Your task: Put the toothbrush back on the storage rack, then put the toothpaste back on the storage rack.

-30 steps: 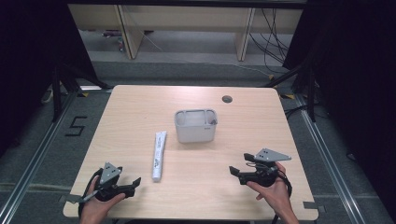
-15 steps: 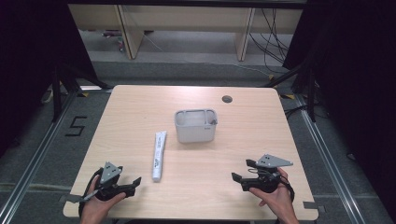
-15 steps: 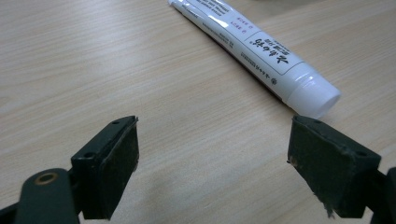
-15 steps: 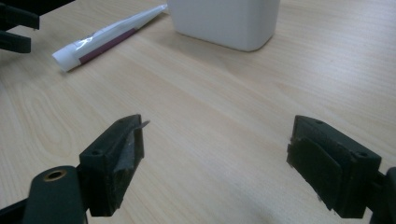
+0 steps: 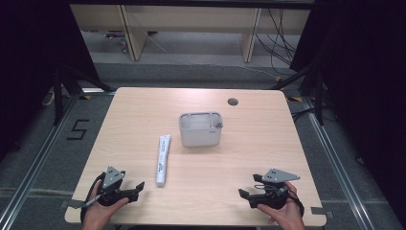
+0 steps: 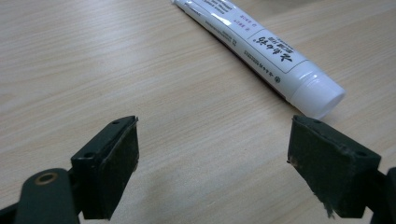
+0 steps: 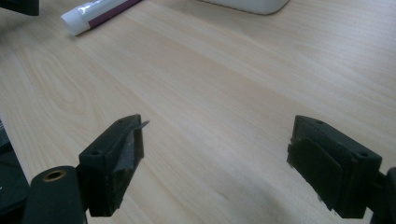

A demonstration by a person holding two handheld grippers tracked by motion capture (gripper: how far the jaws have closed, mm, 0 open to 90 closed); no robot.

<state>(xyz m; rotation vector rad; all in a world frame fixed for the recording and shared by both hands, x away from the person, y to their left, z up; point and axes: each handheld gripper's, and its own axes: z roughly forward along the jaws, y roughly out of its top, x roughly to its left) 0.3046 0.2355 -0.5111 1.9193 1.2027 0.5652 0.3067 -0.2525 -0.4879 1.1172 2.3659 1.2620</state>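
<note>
Bright tabletop, dark surroundings, soft shadows

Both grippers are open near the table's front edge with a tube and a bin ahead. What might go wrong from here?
1. The tube lies flat on the table, so the left gripper, open just short of its cap, may nudge or roll it instead of gripping it.
2. The tube looks soft; a hard grip could squeeze it.
3. The bin looks light, so a bump from the right gripper might slide it.
</note>
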